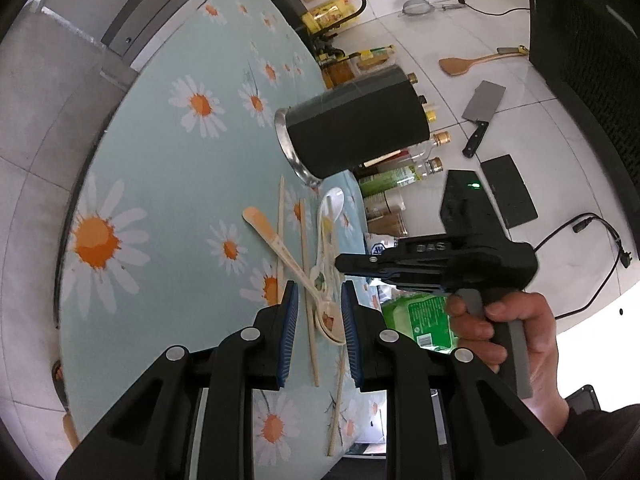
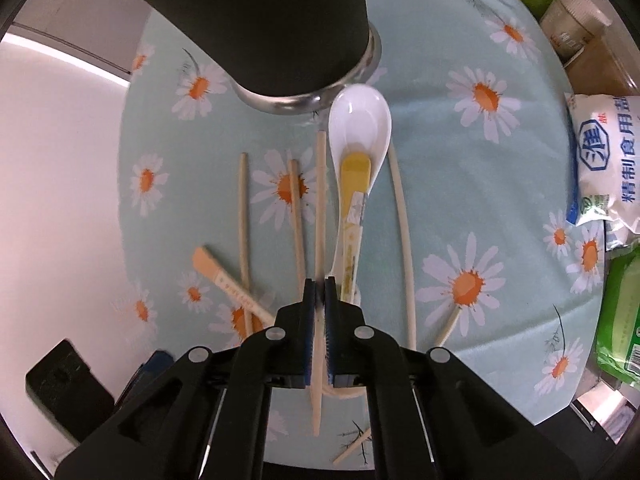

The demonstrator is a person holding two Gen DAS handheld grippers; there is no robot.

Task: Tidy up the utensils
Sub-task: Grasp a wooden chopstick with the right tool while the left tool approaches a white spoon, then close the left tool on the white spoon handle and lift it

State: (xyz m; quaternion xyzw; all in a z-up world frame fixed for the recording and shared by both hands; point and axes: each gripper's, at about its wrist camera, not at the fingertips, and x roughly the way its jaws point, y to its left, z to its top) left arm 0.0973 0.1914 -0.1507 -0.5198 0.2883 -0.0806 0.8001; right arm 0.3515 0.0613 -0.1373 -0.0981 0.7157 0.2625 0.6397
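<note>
Pinching one wooden chopstick [image 2: 320, 200] between its closed pads, the right gripper [image 2: 320, 286] points down at the daisy tablecloth [image 2: 460, 184]. At its twelve o'clock stands the black holder [image 2: 280, 20], the white spoon [image 2: 360, 120] just beside. The left gripper [image 1: 320, 300] hovers, fingers apart, apparently empty.

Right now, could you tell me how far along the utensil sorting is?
Nothing looks sorted yet; whether the dark holder holds anything cannot be seen. In hand: the right gripper is shut on one chopstick. The left gripper holds nothing. Left on the table: the white spoon, the other chopsticks, and the flat wooden spoon.
</note>
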